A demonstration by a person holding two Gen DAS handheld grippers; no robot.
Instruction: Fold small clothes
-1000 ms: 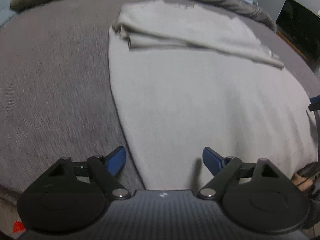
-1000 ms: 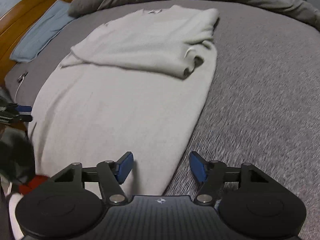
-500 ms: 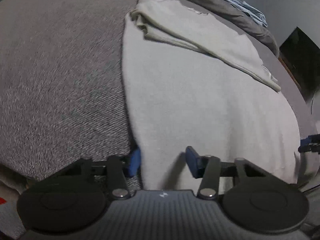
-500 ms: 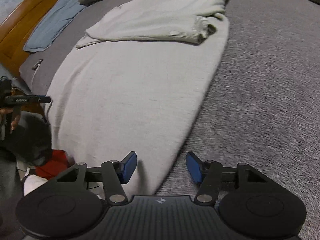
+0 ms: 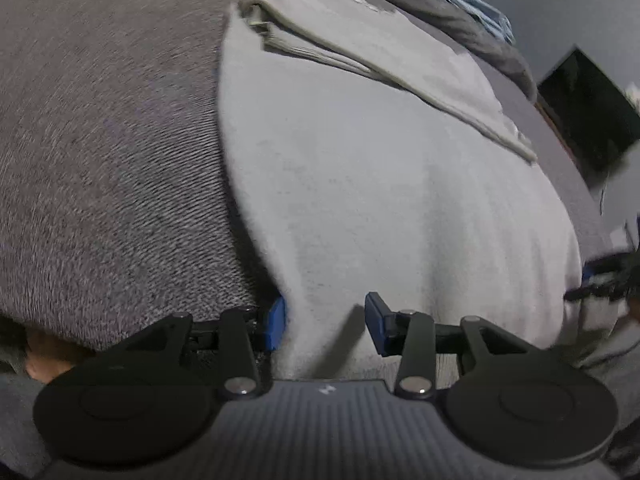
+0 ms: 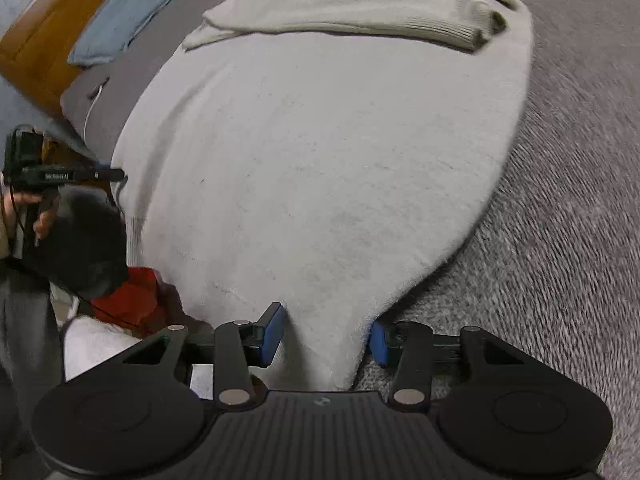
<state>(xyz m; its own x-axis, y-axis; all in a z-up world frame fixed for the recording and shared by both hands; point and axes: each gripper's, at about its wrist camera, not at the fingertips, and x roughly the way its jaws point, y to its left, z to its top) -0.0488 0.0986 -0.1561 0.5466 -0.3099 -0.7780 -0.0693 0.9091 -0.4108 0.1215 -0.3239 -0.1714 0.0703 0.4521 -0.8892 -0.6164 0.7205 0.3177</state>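
Note:
A cream knit sweater point(image 5: 380, 184) lies flat on the grey bed, its sleeves folded across the far end point(image 5: 360, 44). It also shows in the right wrist view point(image 6: 320, 160). My left gripper point(image 5: 326, 322) is open, its blue pads straddling the sweater's near left hem corner. My right gripper point(image 6: 324, 334) is open, its pads on either side of the near right hem corner. The left gripper shows at the left edge of the right wrist view point(image 6: 68, 176).
The grey bedspread point(image 5: 100, 160) surrounds the sweater. A dark duvet point(image 5: 460, 12) lies bunched at the far end. A blue cloth point(image 6: 128, 12) and wooden bed frame point(image 6: 44, 40) are at far left. Red and black items point(image 6: 128, 296) lie off the bed's near edge.
Both grippers have moved down and forward onto the sweater's near hem corners. Their jaws have narrowed from wide open so each now straddles a corner of fabric.

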